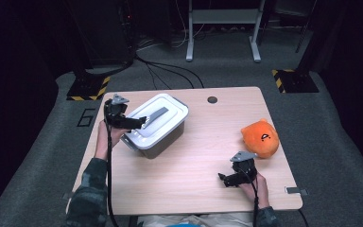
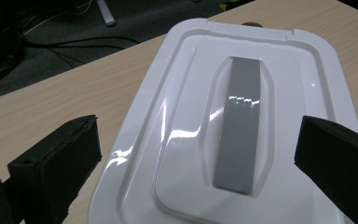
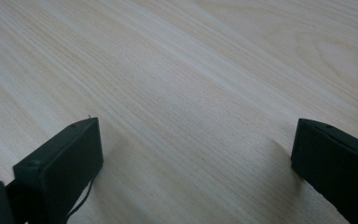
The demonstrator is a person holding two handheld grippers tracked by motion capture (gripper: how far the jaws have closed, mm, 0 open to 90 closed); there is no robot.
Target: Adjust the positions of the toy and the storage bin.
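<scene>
From the high view: the box (image 1: pixel 157 126) sits on the left part of the table (image 1: pixel 194 170), white lid (image 1: pixel 158 118) on, grey handle (image 1: pixel 156 115) lying flat in its recess. The left gripper (image 1: pixel 142 121) hangs at the box's left edge, its tips over the lid; from here the jaws' spread is hard to read. The right gripper (image 1: pixel 226 179) is low near the front edge, well apart from the box, with an orange plush (image 1: pixel 261 137) just beyond it.

Left gripper view: jaws wide apart, holding nothing, straddling the lid (image 2: pixel 242 121) from above. The handle (image 2: pixel 239 126) runs between them; the box's sides are out of frame.

Right gripper view: jaws spread wide, released, over bare table (image 3: pixel 191 79). Both are cut off by the frame's bottom edge.
</scene>
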